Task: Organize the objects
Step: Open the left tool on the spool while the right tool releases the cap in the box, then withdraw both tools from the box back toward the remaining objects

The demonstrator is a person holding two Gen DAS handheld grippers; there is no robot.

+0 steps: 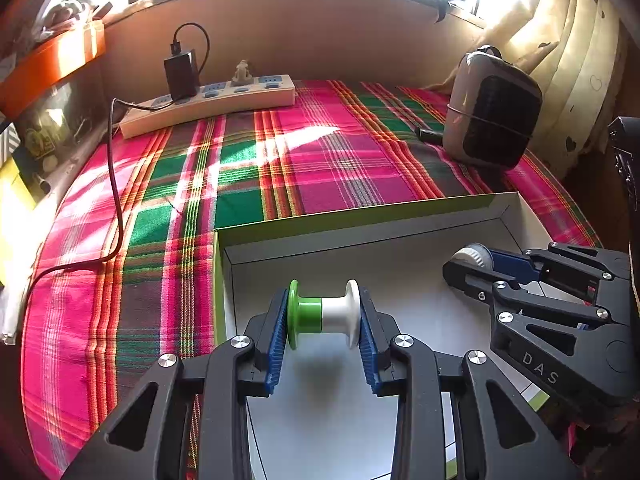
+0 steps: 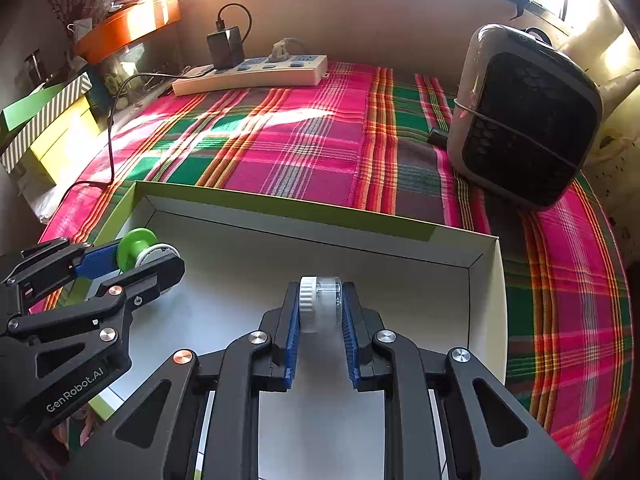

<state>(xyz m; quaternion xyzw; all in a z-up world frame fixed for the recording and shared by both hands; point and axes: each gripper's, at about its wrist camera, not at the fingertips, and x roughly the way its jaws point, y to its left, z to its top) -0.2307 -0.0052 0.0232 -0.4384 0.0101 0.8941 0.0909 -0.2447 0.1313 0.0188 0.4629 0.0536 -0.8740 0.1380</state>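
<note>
My left gripper (image 1: 323,314) is shut on a green and white spool (image 1: 322,314), held sideways between the blue pads above the floor of a shallow white box with a green rim (image 1: 360,210). My right gripper (image 2: 320,305) is shut on a small jar with a white ribbed cap (image 2: 320,304), also over the box (image 2: 460,260). The right gripper also shows in the left wrist view (image 1: 472,264) at the box's right side. The left gripper with the spool (image 2: 138,248) also shows in the right wrist view at the box's left corner.
The box lies on a pink and green plaid cloth (image 1: 328,160). A power strip with a black charger (image 1: 208,104) lies at the back; its cable (image 1: 116,200) runs down the left. A grey heater (image 1: 492,112) stands at the back right. Boxes and an orange tray (image 2: 128,28) sit left.
</note>
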